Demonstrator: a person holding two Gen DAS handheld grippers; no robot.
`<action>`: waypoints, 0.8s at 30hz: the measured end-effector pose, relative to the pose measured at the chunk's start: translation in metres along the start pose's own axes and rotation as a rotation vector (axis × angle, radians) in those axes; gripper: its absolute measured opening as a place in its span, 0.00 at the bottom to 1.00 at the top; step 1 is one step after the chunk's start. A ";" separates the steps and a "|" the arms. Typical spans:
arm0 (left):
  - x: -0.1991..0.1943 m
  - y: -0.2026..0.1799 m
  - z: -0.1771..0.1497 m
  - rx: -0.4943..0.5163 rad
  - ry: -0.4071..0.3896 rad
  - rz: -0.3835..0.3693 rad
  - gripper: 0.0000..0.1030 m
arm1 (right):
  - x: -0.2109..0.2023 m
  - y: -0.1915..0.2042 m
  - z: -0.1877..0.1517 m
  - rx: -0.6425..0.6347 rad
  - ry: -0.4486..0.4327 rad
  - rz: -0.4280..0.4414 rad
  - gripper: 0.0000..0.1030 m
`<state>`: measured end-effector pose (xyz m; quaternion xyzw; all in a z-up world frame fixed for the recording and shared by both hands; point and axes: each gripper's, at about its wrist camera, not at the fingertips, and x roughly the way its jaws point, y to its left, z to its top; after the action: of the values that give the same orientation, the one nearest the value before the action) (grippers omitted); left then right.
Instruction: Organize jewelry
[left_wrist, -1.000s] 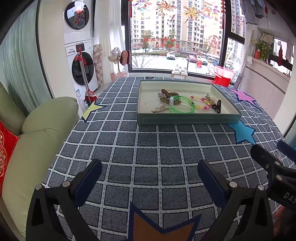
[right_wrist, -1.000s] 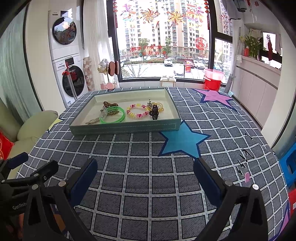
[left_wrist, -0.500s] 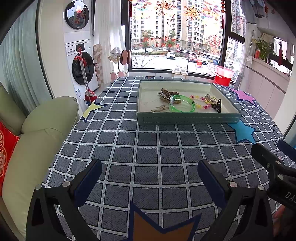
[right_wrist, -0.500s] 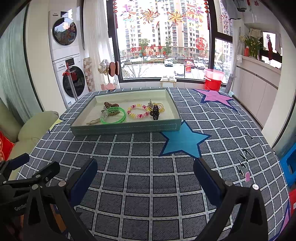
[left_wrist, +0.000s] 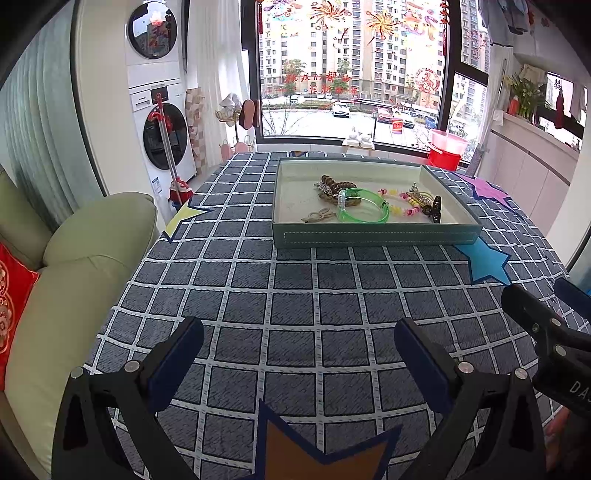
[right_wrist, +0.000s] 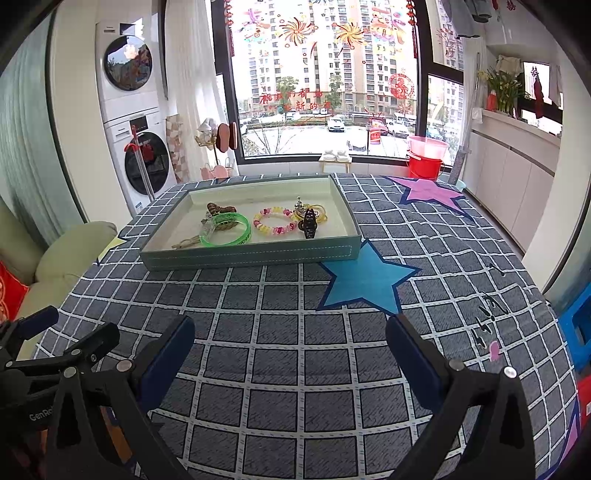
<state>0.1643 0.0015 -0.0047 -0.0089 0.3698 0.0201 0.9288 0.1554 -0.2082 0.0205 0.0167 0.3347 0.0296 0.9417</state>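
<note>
A grey-green tray (left_wrist: 376, 236) (right_wrist: 255, 254) sits at the far side of the checked tablecloth. In it lie a green bangle (left_wrist: 364, 210) (right_wrist: 227, 230), a pink-and-yellow bead bracelet (left_wrist: 397, 206) (right_wrist: 275, 223), a black hair clip (left_wrist: 437, 209) (right_wrist: 309, 223), a brown beaded piece (left_wrist: 334, 184) (right_wrist: 219, 209), a beige clip (left_wrist: 317, 215) and a gold charm piece (right_wrist: 308, 208). My left gripper (left_wrist: 299, 345) is open over the near cloth, well short of the tray, holding nothing. My right gripper (right_wrist: 290, 338) is open too, beside it, and also empty.
Paper stars lie on the cloth: blue (right_wrist: 365, 278) by the tray's right corner, purple (right_wrist: 428, 190) far right, yellow (left_wrist: 184, 218) at the left edge. A green sofa (left_wrist: 74, 266) with a red cushion borders the table's left side. Washing machines and a window stand behind.
Both views have shifted very slightly; the tray sits a touch higher in the right wrist view. Nothing was grasped or released.
</note>
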 end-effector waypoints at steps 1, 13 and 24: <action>0.000 0.000 0.000 0.000 0.001 0.000 1.00 | 0.000 0.000 0.000 0.000 0.000 0.001 1.00; -0.001 0.000 -0.001 0.002 0.000 0.001 1.00 | 0.000 0.000 0.000 0.001 0.000 0.002 1.00; -0.001 0.001 0.000 0.001 0.000 -0.001 1.00 | 0.000 0.000 0.000 0.001 0.000 0.001 1.00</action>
<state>0.1632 0.0020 -0.0043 -0.0083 0.3698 0.0195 0.9289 0.1553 -0.2084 0.0203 0.0172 0.3348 0.0300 0.9417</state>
